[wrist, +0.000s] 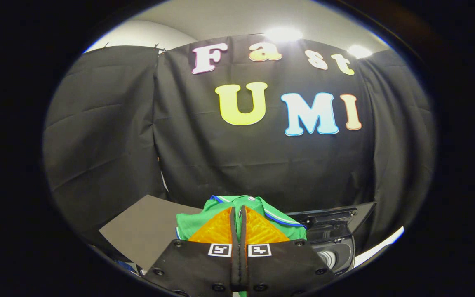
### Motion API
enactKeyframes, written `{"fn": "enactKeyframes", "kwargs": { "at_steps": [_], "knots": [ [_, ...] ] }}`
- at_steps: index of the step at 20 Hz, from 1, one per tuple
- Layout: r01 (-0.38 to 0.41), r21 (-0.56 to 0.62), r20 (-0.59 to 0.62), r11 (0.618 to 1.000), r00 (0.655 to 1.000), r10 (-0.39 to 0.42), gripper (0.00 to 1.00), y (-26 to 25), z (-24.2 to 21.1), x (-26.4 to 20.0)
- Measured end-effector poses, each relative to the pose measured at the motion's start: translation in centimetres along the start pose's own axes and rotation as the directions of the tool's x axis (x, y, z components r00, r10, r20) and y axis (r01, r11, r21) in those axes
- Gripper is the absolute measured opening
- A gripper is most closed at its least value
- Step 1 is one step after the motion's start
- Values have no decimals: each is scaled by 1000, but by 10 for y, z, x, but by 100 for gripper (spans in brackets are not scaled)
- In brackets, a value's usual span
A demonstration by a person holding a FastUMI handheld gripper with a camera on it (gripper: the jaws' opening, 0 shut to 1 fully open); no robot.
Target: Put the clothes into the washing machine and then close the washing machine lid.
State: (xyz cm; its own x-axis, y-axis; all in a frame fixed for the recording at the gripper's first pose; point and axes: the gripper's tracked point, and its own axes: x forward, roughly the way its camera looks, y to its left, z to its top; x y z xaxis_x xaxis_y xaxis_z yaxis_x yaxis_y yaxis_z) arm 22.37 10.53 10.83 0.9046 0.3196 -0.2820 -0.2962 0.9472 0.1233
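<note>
Hanging from the gripper [238,214], a green garment [237,206] with blue-and-white trim was seen bunched around the two orange fingers [217,229], which were pressed nearly together with a fold of the fabric apparently pinched between their tips. The cloth was held up in the air, draped over and just beyond the fingertips, with more of it spilling to either side and a strip showing below the gripper body. It was judged to be light, soft and limp (a thin sports-shirt weave, by the look), likely to sag and slide rather than keep any shape, so a deep bite on a thick bunched fold was thought safer than a hold on a single edge. No clear long axis could be made out, since the garment was crumpled; its collar-like trimmed edge was turned up and away from the fingers. Below and to the right of the garment, the washing machine [336,251] was visible, its dark lid [336,216] raised and the opening partly seen beneath. To the left, a flat grey panel [146,227] was seen, and behind everything the booth's black cloth wall [262,165] was hung.
</note>
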Motion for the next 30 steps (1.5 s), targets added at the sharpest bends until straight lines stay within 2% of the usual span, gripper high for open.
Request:
{"fn": "enactKeyframes", "kwargs": {
  "at_steps": [8,15,20,26,30],
  "knots": [
    [88,36,-11,995,996,-88,1,-89,-13,-3],
    [132,54,-50,990,990,-129,1,-140,-45,10],
    [151,29,-93,988,985,-148,1,-170,-85,24],
    [151,57,-163,987,977,-140,1,-193,-138,37],
    [146,15,-183,989,973,-141,1,-201,-167,45]
  ]
}}
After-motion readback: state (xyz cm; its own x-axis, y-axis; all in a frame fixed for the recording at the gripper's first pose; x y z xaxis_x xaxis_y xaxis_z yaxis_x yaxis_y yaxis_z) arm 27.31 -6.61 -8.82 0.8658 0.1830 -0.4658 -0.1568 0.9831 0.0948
